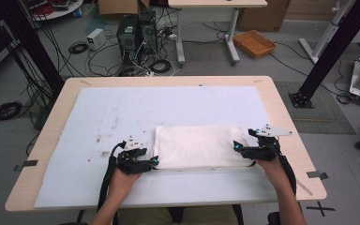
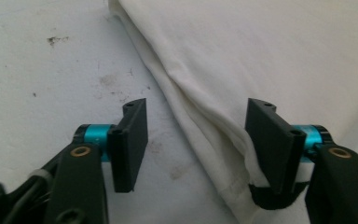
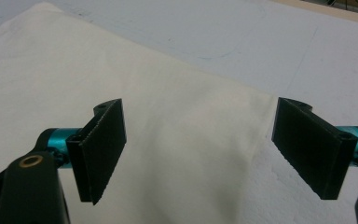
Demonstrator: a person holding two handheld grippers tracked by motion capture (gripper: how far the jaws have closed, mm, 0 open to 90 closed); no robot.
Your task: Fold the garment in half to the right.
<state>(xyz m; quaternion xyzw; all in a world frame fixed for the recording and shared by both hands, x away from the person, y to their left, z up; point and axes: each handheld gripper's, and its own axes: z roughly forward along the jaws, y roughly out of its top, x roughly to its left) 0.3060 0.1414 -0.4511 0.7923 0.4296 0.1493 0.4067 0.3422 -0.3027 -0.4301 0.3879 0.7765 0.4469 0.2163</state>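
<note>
Now both grippers are bracketing the folded white cloth [image 1: 200,146], lying lower centre: left gripper [image 2: 193,144] straddling its edge, half open; right gripper [image 3: 200,154] gaping wide, gripping nothing. Pinching both ends probably follows.

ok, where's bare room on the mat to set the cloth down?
Free: the mat left of and behind the folded white cloth, out to the table edges, plus a strip along the near edge. Crowded: the cloth's two ends, with the left claw and right claw.
</note>
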